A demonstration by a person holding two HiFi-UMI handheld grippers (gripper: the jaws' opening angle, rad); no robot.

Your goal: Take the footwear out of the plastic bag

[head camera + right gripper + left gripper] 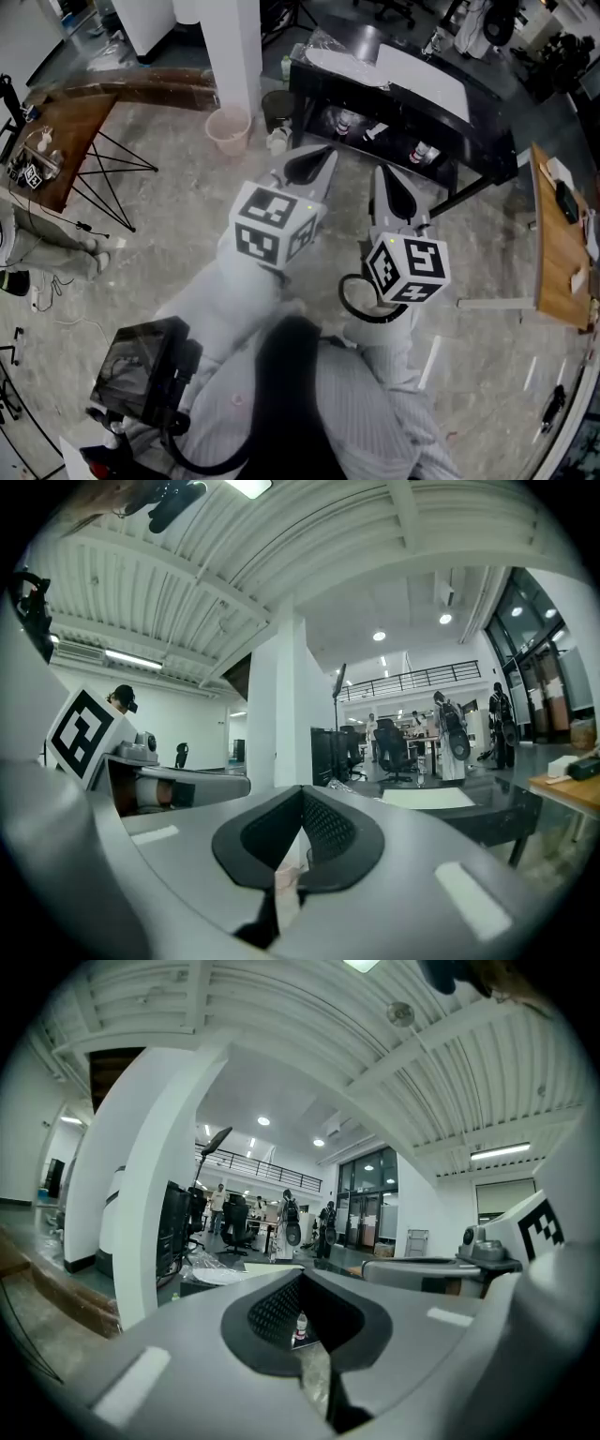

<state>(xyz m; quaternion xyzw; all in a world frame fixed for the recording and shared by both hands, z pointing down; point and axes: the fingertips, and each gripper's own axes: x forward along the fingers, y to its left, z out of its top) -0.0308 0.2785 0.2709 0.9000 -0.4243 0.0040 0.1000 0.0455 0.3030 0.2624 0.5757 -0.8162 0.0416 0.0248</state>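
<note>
I hold both grippers up in front of me, side by side, pointing at a black table (487, 141). The left gripper (309, 164) is shut with nothing between its jaws, and the left gripper view shows its pads (302, 1312) pressed together. The right gripper (401, 192) is shut and empty too, its jaws (302, 832) meeting at the tip. A crumpled clear plastic bag (328, 45) lies on the table's far left end, also visible in the left gripper view (202, 1262). No footwear can be made out. Both grippers are well short of the table.
A white sheet (422, 80) lies on the black table, with small bottles (422, 152) on a shelf beneath. A white pillar (234, 56), a pink bin (229, 129) and a dark bin (277, 108) stand to the left. Wooden tables flank me left (66, 141) and right (562, 244).
</note>
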